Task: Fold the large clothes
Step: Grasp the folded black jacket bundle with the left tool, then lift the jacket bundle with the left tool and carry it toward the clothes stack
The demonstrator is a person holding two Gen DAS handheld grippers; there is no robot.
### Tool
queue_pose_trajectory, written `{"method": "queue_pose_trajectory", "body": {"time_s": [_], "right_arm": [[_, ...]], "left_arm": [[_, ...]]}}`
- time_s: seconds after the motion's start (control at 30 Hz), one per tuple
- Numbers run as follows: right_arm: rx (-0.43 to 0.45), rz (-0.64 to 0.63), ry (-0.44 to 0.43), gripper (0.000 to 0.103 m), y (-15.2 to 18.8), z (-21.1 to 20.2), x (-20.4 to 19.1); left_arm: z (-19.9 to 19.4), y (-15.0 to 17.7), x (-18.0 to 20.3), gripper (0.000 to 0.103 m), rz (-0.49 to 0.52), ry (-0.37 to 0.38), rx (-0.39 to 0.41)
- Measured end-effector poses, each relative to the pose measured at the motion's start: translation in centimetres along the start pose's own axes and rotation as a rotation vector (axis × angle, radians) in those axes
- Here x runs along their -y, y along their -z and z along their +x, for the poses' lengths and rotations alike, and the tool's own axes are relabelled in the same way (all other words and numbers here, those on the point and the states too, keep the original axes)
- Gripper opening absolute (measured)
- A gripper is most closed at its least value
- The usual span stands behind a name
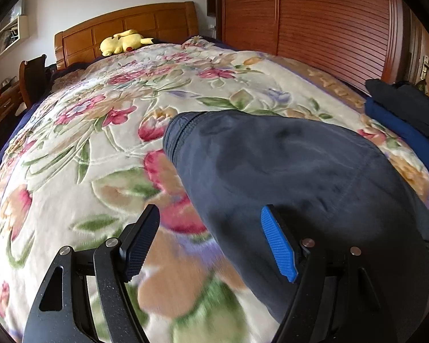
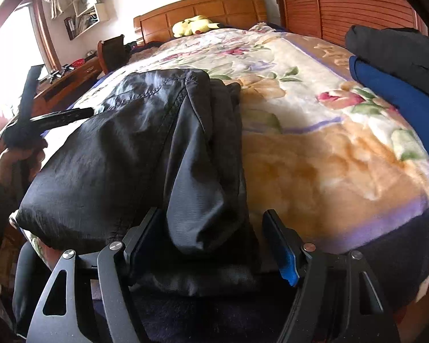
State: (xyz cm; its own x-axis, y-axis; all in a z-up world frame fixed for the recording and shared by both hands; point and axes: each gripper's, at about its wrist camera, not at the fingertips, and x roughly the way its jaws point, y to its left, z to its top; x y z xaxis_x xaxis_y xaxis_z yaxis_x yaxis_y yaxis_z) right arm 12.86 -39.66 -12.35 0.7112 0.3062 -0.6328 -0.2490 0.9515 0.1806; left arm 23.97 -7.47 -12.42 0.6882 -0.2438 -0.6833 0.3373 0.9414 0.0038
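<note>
While the dark navy folded trousers (image 2: pixel 134 154) lie flat on the floral bed blanket (image 1: pixel 80 148) for folding, the left claw (image 1: pixel 211 245) and right claw (image 2: pixel 211 245) hover released.

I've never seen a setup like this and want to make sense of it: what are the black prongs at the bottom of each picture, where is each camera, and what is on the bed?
The prongs are two-finger grippers, one in each of a person's hands, each carrying a wide-angle camera looking along its fingers. One picture comes from the left gripper, the other from the right gripper. Both stand open and hold nothing. On the floral blanket lies a dark garment, partly folded; its near edge sits loosely between the right gripper's fingers. A stack of folded clothes lies to the right, a yellow plush toy by the headboard.
</note>
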Motion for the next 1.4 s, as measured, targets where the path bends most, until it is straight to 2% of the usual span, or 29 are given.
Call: {"method": "queue_pose_trajectory", "body": {"time_s": [0.47, 0.83, 1.1, 1.13, 1.2, 1.23, 1.27, 1.3, 1.33, 1.37, 1.4], "right_arm": [[0.011, -0.019, 0.004, 0.073, 0.4, 0.5, -0.3], [0.007, -0.019, 0.001, 0.073, 0.5, 0.6, -0.5], [0.004, 0.014, -0.024, 0.073, 0.6, 0.8, -0.4], [0.002, 0.022, -0.032, 0.073, 0.6, 0.9, -0.3], [-0.001, 0.041, -0.050, 0.069, 0.6, 0.9, -0.3], [0.000, 0.039, -0.057, 0.066, 0.6, 0.8, -0.4], [0.002, 0.039, -0.063, 0.059, 0.6, 0.8, -0.5], [0.001, 0.036, -0.077, 0.048, 0.6, 0.7, -0.7], [0.000, 0.033, -0.093, 0.042, 0.6, 0.7, -1.0], [0.001, 0.035, -0.115, 0.029, 0.6, 0.6, -1.1], [0.001, 0.035, -0.115, 0.025, 0.6, 0.6, -1.1]], "left_arm": [[6.2, -4.2, -2.0, 0.075, -0.043, -0.015, -0.050], [8.2, -4.4, -2.0, 0.079, -0.034, -0.033, -0.066], [9.1, -4.5, -2.4, 0.079, -0.048, 0.004, -0.093], [9.2, -4.5, -2.5, 0.076, -0.056, 0.017, -0.099], [9.6, -4.6, -2.9, 0.062, -0.095, 0.091, -0.127], [9.6, -4.6, -2.9, 0.060, -0.100, 0.095, -0.132], [9.6, -4.7, -2.8, 0.052, -0.093, 0.102, -0.139], [9.5, -4.9, -2.4, 0.042, -0.077, 0.108, -0.145], [9.3, -5.0, -2.0, 0.039, -0.063, 0.097, -0.146], [9.1, -5.2, -1.7, 0.032, -0.049, 0.086, -0.147], [8.8, -5.3, -1.2, 0.029, -0.026, 0.065, -0.146]]}}
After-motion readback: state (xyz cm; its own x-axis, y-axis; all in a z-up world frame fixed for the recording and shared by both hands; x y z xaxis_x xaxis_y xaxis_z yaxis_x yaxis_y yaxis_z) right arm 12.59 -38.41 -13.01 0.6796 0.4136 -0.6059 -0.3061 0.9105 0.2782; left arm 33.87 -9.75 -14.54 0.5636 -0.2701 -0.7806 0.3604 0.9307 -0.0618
